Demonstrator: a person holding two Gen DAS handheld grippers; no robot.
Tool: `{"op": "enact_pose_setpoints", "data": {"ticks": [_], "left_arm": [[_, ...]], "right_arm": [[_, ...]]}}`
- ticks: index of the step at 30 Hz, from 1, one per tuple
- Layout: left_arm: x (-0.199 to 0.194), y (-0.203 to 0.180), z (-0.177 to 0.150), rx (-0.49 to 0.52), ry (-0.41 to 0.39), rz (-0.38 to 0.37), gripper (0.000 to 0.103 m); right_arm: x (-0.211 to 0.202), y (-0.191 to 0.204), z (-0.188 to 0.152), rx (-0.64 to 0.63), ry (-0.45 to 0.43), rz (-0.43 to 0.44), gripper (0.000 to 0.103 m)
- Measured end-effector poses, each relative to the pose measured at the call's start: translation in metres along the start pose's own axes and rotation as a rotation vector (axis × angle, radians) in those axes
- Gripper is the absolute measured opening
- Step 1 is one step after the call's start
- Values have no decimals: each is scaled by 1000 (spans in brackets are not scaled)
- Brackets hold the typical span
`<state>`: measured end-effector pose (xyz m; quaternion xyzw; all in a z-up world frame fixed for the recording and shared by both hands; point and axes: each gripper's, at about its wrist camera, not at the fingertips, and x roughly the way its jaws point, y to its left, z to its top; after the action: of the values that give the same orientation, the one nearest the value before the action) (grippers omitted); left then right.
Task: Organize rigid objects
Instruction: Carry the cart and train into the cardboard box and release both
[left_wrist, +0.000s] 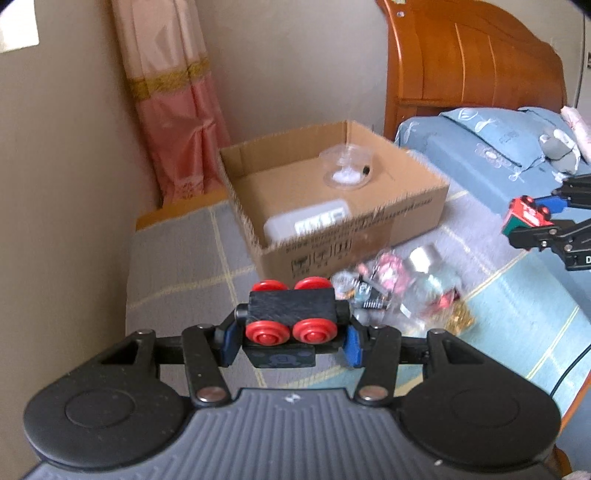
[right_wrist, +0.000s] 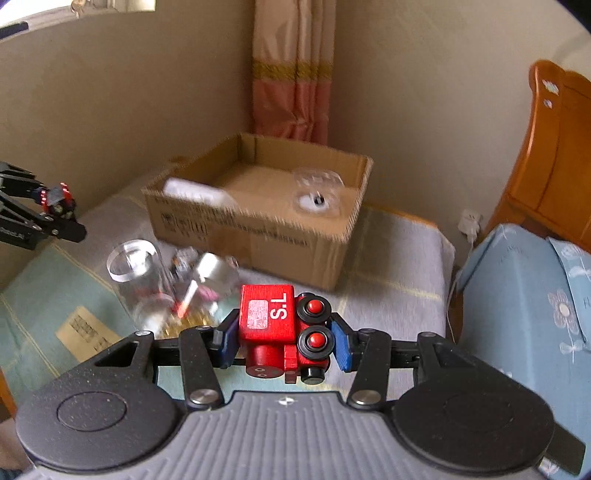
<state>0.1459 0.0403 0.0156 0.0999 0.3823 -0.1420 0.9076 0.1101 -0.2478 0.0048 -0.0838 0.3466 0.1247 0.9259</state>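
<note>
right gripper (right_wrist: 282, 341): clamped on red toy locomotive (right_wrist: 280, 326) | cardboard box (right_wrist: 258, 229): open, at bed's far edge | clear jar (right_wrist: 138, 280): lying near box

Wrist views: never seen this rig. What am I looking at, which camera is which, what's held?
No robot here: a person holds a two-finger gripper in each hand, each with a fisheye camera looking along its fingers. In the left wrist view the left gripper is shut on a black toy wagon with red wheels. In the right wrist view the right gripper is shut on a red toy locomotive marked S.L. Each gripper also shows at the edge of the other view. Ahead, on a checked bed cover, stands an open cardboard box holding a clear plastic container and a white item. Blurred clutter, including a clear jar, lies before the box.
</note>
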Motion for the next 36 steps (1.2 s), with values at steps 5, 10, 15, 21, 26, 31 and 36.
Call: {"op": "enact_pose_setpoints", "data": {"ticks": [5, 10, 15, 21, 26, 31, 36], "left_arm": [[3, -1, 27, 22, -26, 3, 52], [11, 1, 53, 37, -54, 12, 52], [23, 6, 75, 31, -60, 21, 52], [37, 13, 97, 11, -67, 8, 52], [48, 13, 112, 17, -77, 15, 52], [64, 12, 124, 25, -69, 17, 52], [89, 12, 137, 40, -33, 19, 52]], "right_arm": [[4, 2, 31, -29, -38, 10, 54], [19, 1, 61, -45, -55, 17, 54], [39, -4, 85, -35, -53, 12, 54], [65, -12, 105, -8, -43, -1, 54], [81, -19, 112, 14, -45, -11, 85], [84, -20, 105, 20, -31, -17, 87], [79, -14, 94, 10, -8, -16, 91]]}}
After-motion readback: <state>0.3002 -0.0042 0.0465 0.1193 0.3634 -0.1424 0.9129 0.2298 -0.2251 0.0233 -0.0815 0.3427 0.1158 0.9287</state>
